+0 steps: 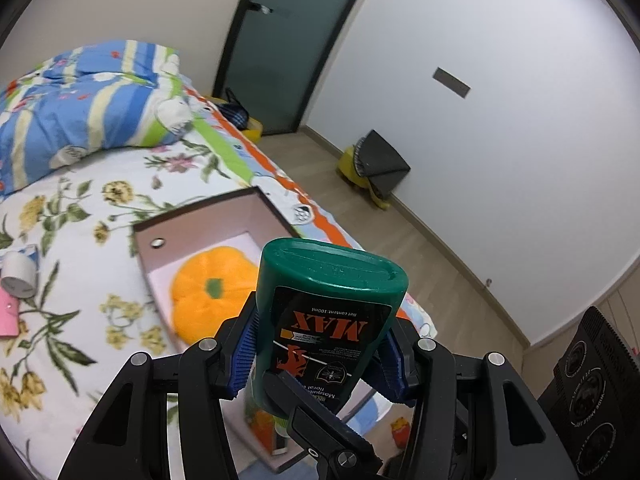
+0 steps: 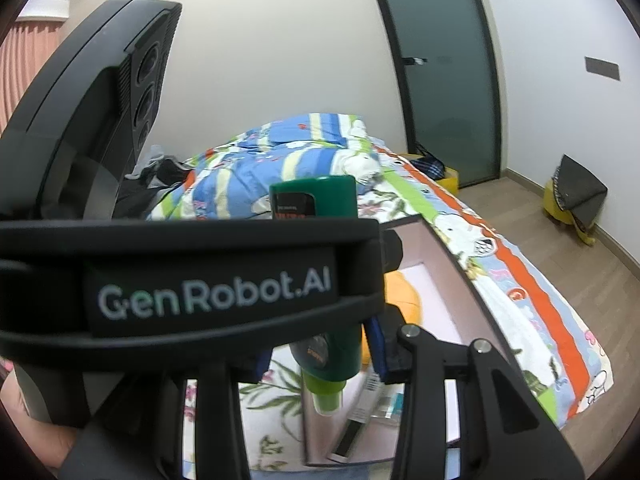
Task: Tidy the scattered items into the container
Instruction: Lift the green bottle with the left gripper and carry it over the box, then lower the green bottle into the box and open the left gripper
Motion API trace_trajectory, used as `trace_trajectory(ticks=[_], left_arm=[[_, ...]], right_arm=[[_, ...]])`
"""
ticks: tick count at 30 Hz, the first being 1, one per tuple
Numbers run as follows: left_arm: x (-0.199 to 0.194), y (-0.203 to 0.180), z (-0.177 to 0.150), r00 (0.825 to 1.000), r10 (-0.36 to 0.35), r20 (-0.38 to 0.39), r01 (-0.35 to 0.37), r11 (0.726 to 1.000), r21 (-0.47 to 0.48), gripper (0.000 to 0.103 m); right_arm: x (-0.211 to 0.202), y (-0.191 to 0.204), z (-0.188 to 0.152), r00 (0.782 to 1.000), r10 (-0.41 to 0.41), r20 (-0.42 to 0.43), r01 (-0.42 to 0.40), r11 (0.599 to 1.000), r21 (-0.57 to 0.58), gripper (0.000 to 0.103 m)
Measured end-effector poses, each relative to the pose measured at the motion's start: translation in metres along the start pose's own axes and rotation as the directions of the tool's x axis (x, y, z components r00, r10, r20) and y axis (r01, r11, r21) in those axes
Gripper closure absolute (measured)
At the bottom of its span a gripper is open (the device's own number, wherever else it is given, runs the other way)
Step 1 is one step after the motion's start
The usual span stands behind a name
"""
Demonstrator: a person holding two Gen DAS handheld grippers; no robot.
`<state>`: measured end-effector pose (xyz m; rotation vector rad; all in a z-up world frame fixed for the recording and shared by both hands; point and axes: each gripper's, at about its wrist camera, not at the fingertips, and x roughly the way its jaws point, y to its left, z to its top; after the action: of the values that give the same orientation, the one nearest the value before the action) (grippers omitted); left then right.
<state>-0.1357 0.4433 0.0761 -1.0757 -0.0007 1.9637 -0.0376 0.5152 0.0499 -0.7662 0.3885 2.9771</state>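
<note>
My left gripper [image 1: 316, 356] is shut on a green mosquito-repellent bottle [image 1: 324, 320], held upside down with its base toward the camera, above the near end of an open cardboard box [image 1: 208, 216] on the bed. An orange pumpkin plush [image 1: 212, 288] lies inside the box. In the right wrist view the same bottle [image 2: 320, 200] shows behind the left gripper's body, its nozzle pointing down over the box [image 2: 452, 252]. My right gripper [image 2: 320, 360] sits just behind the left one; its blue pads [image 2: 376, 348] are wide apart.
The bed has a floral sheet [image 1: 80, 208] and a folded blue striped quilt [image 1: 80, 96]. A white cup [image 1: 18, 276] and a pink item [image 1: 8, 314] lie at the left. A white tube [image 2: 356, 420] and packets lie in the box. Wooden floor and a yellow stool [image 1: 360, 168] are right.
</note>
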Motion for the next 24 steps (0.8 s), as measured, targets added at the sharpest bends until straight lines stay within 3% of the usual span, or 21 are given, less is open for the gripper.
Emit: trace_trajectory(ticks=[16,21,24], left_arm=[[0.057,-0.011,-0.006,0.997,-0.018,-0.069,0.017,1.0,-0.014,0.05],[0.057,-0.001,-0.005,0.998,-0.029,-0.058,0.025,0.997,-0.067,0.046],[0.051,0.0,-0.004,0.999,-0.021,-0.041,0.018,0.998,-0.063,0.035]], right_arm=[[0.02,-0.039,-0.021,0.999,-0.029,-0.031,0.031,0.998,0.058,0.063],[0.02,-0.042,-0.026,0.998,-0.059,-0.029,0.06,0.996,0.061,0.049],[0.019,-0.041,-0.026,0.996,-0.084,-0.026,0.086,0.994,0.069,0.037]])
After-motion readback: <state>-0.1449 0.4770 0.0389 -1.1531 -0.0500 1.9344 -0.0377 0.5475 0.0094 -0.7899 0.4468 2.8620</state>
